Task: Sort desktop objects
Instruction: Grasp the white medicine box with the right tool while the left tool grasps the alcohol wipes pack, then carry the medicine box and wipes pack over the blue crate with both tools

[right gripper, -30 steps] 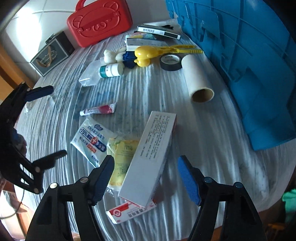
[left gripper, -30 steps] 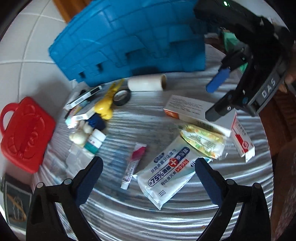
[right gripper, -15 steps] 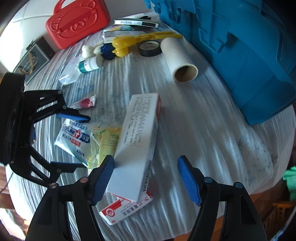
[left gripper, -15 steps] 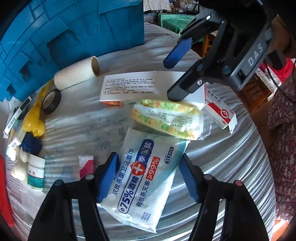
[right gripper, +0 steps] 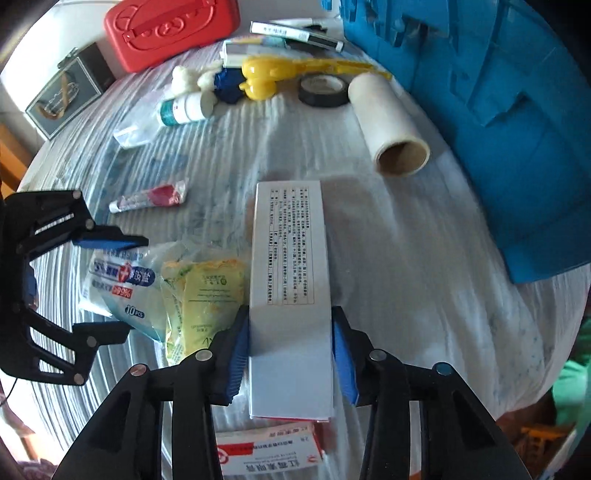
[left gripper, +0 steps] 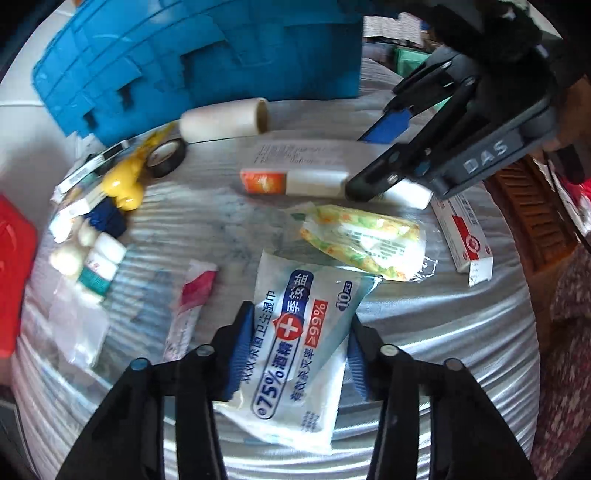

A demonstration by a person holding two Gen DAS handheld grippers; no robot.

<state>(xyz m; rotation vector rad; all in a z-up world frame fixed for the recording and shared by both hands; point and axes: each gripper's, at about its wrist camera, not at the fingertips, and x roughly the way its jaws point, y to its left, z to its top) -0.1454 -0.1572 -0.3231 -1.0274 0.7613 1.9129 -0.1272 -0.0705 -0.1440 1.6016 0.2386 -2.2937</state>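
Note:
My left gripper has closed its blue pads on the sides of a white-and-blue wipes pack, which lies on the striped tablecloth. My right gripper has closed on the long white medicine box; the same box shows in the left wrist view. A yellow-green sachet lies between pack and box. A red-and-white medicine box lies under the right gripper. The left gripper also shows in the right wrist view.
A blue crate stands at the table's far side. Near it lie a cardboard roll, black tape, a yellow toy, a white bottle and a small tube. A red case sits beyond.
Both grippers have moved forward and down and closed: the left onto the wipes pack, the right onto the long white box.

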